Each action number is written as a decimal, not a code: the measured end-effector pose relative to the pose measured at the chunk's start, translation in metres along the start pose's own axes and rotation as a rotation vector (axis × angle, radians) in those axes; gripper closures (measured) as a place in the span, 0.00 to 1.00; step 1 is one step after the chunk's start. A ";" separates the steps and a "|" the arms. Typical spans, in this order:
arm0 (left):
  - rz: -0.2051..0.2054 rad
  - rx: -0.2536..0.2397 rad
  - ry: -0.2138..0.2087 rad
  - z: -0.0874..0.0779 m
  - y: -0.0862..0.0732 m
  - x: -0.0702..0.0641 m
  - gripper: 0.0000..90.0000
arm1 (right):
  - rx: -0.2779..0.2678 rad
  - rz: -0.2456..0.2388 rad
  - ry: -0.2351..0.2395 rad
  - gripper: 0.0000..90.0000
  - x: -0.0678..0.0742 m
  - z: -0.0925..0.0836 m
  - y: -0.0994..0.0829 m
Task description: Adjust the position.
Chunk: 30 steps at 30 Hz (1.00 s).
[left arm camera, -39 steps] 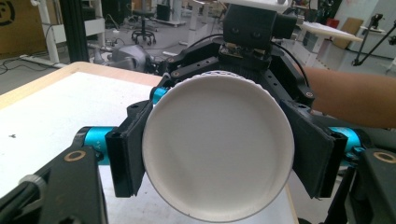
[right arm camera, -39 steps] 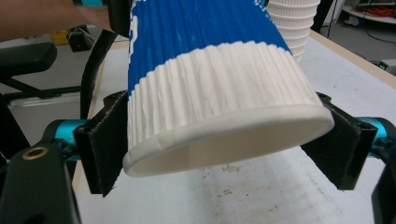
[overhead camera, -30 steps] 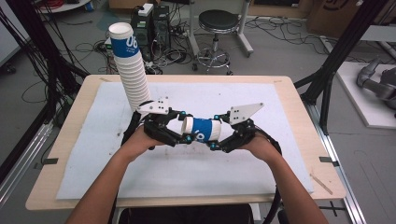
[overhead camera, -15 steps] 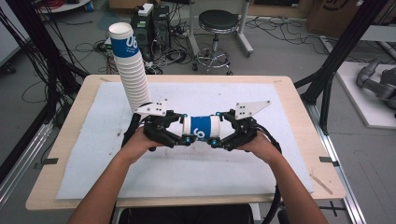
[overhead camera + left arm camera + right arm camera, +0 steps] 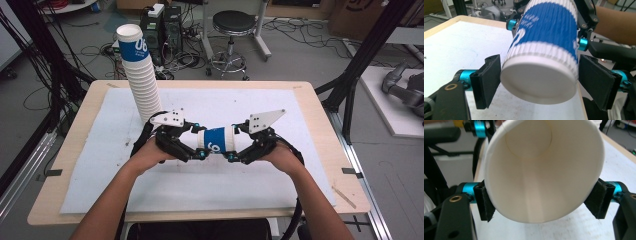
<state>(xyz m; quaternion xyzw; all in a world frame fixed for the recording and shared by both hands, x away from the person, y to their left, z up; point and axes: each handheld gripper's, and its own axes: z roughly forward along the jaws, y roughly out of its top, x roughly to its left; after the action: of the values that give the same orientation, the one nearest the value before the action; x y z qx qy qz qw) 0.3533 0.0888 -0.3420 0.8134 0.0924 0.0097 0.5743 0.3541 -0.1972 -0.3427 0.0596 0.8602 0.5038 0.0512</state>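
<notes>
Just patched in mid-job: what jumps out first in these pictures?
A blue-and-white paper cup lies sideways above the table's middle between both grippers: the right gripper clamps its open mouth end, and the left gripper brackets its base, its jaws having just been opening. A tall cup stack stands back left.

black tongs (image 5: 202,150) with cyan knobs, grey three-cornered plates, black cables; forearms seemingly unsleeved.

A ribbed white paper cup (image 5: 218,142) banded in blue with white lettering is seen, plain white inside. The tall stack of matching cups (image 5: 140,75) is striped likewise. The pale wooden table (image 5: 325,150) is covered by a white sheet (image 5: 100,150).
</notes>
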 end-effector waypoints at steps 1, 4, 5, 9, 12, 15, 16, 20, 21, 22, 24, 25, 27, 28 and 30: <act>0.005 0.010 -0.004 0.000 0.002 0.000 0.23 | 0.022 -0.010 -0.007 0.27 0.000 0.001 0.001; 0.017 0.046 -0.029 0.004 0.003 0.001 0.24 | 0.040 -0.030 0.008 0.27 0.003 0.003 0.005; 0.018 0.056 -0.045 0.006 0.002 0.001 0.25 | 0.046 -0.037 0.011 0.27 0.003 0.003 0.006; 0.009 0.072 -0.078 0.007 0.000 0.003 0.31 | 0.064 -0.030 0.032 0.26 0.002 0.003 0.008; -0.012 0.036 -0.102 0.005 -0.002 0.005 0.32 | 0.043 0.025 0.054 0.21 -0.001 0.004 0.007; -0.048 -0.049 -0.120 0.000 -0.008 0.007 0.33 | -0.048 0.072 0.065 0.21 0.000 -0.001 0.006; -0.058 -0.064 -0.117 -0.002 -0.010 0.008 0.33 | -0.085 0.095 0.066 0.21 -0.001 -0.003 0.005; -0.081 -0.118 -0.117 -0.006 -0.017 0.009 0.33 | -0.180 0.152 0.054 0.19 -0.004 -0.011 0.001; -0.081 -0.121 -0.120 -0.006 -0.017 0.008 0.33 | -0.172 0.160 0.057 0.17 -0.004 -0.010 0.001; -0.079 -0.121 -0.123 -0.005 -0.017 0.008 0.33 | -0.167 0.162 0.064 0.18 -0.003 -0.008 0.001; -0.076 -0.120 -0.129 -0.003 -0.017 0.006 0.33 | -0.158 0.155 0.076 0.18 -0.003 -0.004 0.002; -0.070 -0.108 -0.127 -0.002 -0.017 0.006 0.33 | -0.155 0.140 0.081 0.24 -0.002 -0.003 0.002; -0.064 -0.091 -0.126 -0.002 -0.018 0.005 0.34 | -0.143 0.115 0.093 0.25 -0.001 -0.003 0.003; -0.063 -0.083 -0.116 -0.001 -0.018 0.004 0.33 | -0.139 0.107 0.095 0.26 -0.002 -0.003 0.003; -0.065 -0.048 -0.101 0.001 -0.016 0.001 0.33 | -0.116 0.093 0.094 0.27 -0.001 -0.003 0.003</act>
<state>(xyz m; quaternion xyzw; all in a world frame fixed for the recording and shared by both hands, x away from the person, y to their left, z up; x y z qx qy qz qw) 0.3517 0.0935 -0.3577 0.7953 0.0894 -0.0475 0.5978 0.3552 -0.1986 -0.3388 0.0727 0.8273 0.5570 -0.0092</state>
